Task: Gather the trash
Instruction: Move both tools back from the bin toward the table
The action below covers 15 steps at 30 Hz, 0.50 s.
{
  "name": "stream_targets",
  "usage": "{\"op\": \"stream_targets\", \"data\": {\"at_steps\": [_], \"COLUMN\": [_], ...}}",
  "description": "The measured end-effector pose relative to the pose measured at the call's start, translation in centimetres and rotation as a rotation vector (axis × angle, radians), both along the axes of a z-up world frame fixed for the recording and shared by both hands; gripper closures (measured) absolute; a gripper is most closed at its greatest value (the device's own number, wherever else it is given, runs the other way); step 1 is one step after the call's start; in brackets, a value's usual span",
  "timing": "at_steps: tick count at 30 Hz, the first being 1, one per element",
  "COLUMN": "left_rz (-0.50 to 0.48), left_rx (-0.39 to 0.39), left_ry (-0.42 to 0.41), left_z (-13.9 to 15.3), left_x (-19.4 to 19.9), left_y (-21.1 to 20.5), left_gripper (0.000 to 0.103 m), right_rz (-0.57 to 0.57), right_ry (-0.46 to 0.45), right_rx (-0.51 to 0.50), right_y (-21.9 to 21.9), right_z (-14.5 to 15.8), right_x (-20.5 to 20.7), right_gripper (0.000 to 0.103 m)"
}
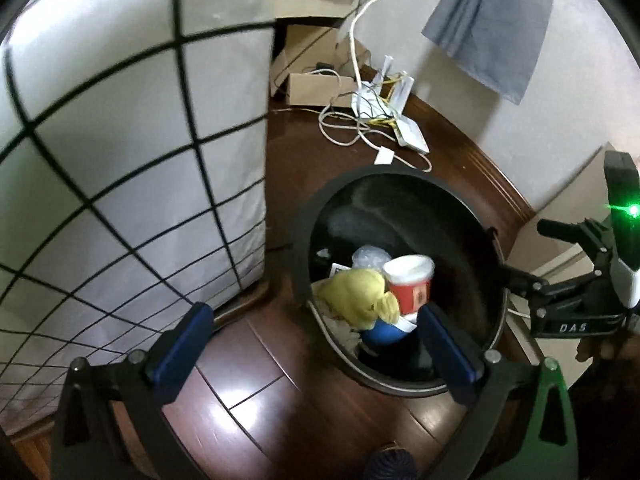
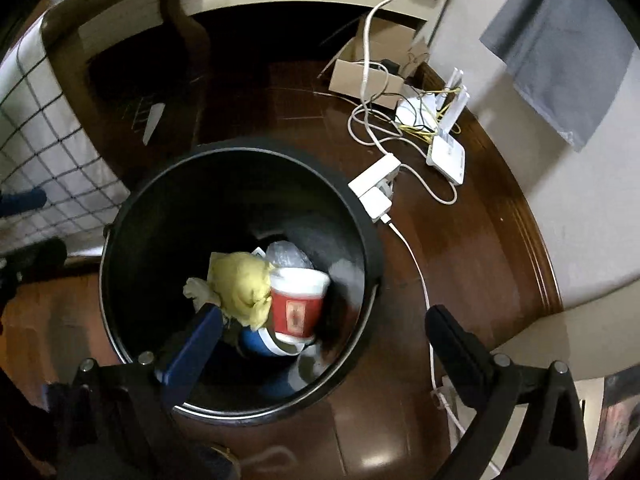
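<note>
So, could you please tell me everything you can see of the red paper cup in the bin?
The red paper cup has a red side with a small printed emblem and a white lid or top, slightly blurred. It looks like a disposable drink cup. It stands roughly upright, a little tilted, inside the black bin, atop the other rubbish. A crumpled yellow cloth presses against one side, clear plastic lies behind it, and a blue and white item sits below. Neither gripper touches it.

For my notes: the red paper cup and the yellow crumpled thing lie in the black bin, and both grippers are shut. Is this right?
Not quite. Both wrist views show the left gripper and right gripper open, empty. The red paper cup and yellow crumpled thing do lie in the black bin.
</note>
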<state>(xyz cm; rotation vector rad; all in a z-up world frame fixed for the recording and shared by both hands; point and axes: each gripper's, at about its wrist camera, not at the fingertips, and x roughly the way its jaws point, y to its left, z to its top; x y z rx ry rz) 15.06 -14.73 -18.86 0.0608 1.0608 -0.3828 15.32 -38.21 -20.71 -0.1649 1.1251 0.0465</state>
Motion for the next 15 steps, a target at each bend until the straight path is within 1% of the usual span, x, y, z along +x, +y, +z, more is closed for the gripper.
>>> {"op": "stream_targets", "data": {"at_steps": [5, 9, 15], "left_rz": [0.001, -0.021, -0.021], "left_rx": [0.003, 0.014, -0.002], "left_ry": [-0.031, -0.058, -0.090], "left_z": [0.9, 1.8, 3.5], "left_x": [-0.2, -0.7, -1.3], "left_y": [-0.2, -0.2, 0.2], "left_gripper": [0.001, 0.001, 0.001], "right_rz": [-0.029, -0.010, -0.011], "right_ry": [-0.030, -0.041, -0.088], "right_rx": [0.023, 0.011, 0.021], "right_y": [0.2, 0.8, 1.0], "right_z": [0.9, 1.1, 2.5], "right_x": [0.1, -0.2, -0.7], "right_gripper": [0.001, 0.001, 0.001]}}
